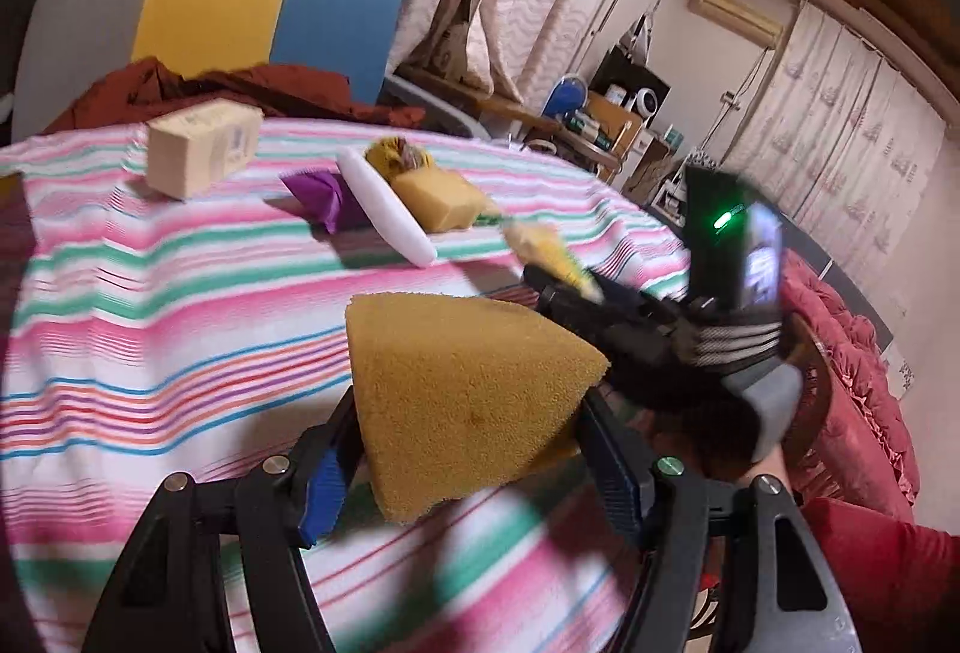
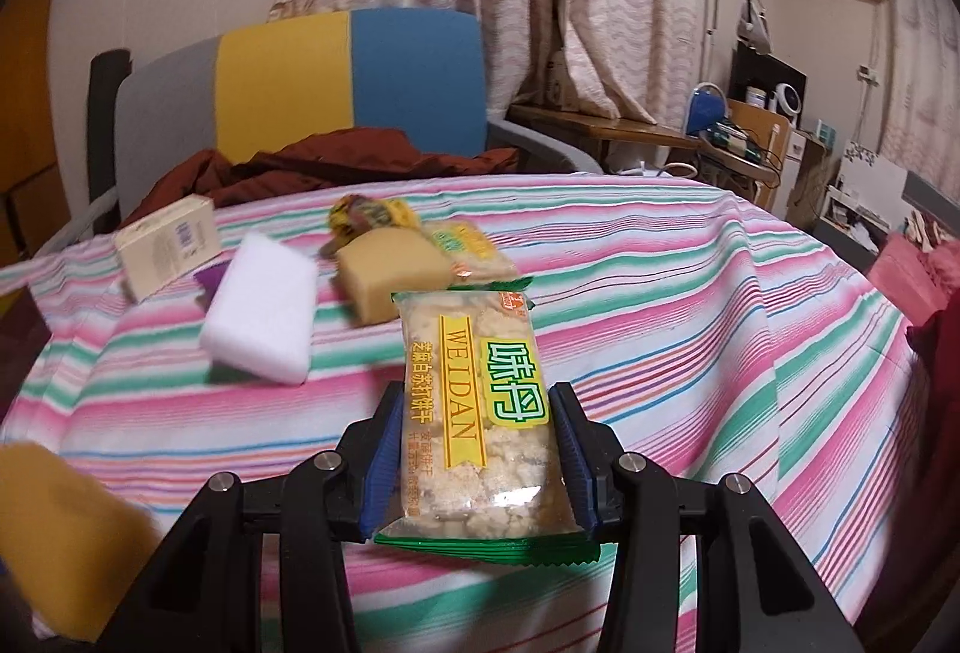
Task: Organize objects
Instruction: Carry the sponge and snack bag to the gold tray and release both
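Observation:
My left gripper (image 1: 469, 413) is shut on a yellow sponge (image 1: 462, 365), held just above the striped tablecloth (image 1: 150, 293); the same sponge (image 2: 60, 533) shows blurred at the bottom left of the right wrist view. My right gripper (image 2: 477, 404) is shut on a green-and-yellow cracker packet (image 2: 468, 347), lifted over the table. In the left wrist view that right gripper (image 1: 600, 311) sits to the right with the packet (image 1: 549, 254) sticking out. At the table's far side lie a second yellow sponge (image 2: 390, 275), a white foam block (image 2: 261, 311) and a cardboard box (image 2: 168, 245).
A purple item (image 1: 321, 197), a crumpled snack wrapper (image 2: 366, 215) and another cracker packet (image 2: 468, 245) sit in the far cluster. Behind the table stand a yellow-and-blue chair (image 2: 348, 77) and a rust-red garment (image 2: 336, 155). Red bedding (image 1: 852, 383) lies to the right.

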### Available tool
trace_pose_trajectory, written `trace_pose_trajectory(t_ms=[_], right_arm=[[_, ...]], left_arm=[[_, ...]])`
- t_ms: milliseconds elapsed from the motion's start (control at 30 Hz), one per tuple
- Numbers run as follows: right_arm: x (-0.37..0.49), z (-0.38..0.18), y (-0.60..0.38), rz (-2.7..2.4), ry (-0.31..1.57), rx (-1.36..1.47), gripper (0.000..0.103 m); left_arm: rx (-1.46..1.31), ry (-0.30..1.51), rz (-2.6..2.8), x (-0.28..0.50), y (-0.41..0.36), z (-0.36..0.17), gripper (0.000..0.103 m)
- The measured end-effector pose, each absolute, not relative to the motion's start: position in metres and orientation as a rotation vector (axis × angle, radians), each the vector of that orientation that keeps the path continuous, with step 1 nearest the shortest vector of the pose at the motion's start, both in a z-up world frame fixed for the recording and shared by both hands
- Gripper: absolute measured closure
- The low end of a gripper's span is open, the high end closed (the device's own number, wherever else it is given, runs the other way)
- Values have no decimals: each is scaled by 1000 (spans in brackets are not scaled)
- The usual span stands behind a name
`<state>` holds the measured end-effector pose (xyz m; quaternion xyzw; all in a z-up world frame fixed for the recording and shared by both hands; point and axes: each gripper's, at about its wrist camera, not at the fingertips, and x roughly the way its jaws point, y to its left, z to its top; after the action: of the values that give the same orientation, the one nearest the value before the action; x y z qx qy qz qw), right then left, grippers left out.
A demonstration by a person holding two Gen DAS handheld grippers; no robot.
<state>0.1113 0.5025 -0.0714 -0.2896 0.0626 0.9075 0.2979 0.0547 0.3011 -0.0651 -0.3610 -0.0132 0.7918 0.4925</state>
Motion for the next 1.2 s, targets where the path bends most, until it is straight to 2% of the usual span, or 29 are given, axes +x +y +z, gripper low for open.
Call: trace_pose_trajectory(t_ms=[133,333,600,900,1200], right_arm=[[113,-78,485,2433,155,-813,55],[118,-75,459,2491,262,-841,55],[101,-51,402,2648,299,-856,55],[55,-15,315,2909,284,-914,55],[-13,-12,243,3017,243,-1097,55]], left_arm=[[-850,-71,1957,53,271,-51,33],[-827,-142,2036,47,218,-35,33],[-824,-240,2136,30,158,-25,33],[-806,-322,2319,-8,81,-12,33],[-878,-375,2503,-59,12,-20,33]])
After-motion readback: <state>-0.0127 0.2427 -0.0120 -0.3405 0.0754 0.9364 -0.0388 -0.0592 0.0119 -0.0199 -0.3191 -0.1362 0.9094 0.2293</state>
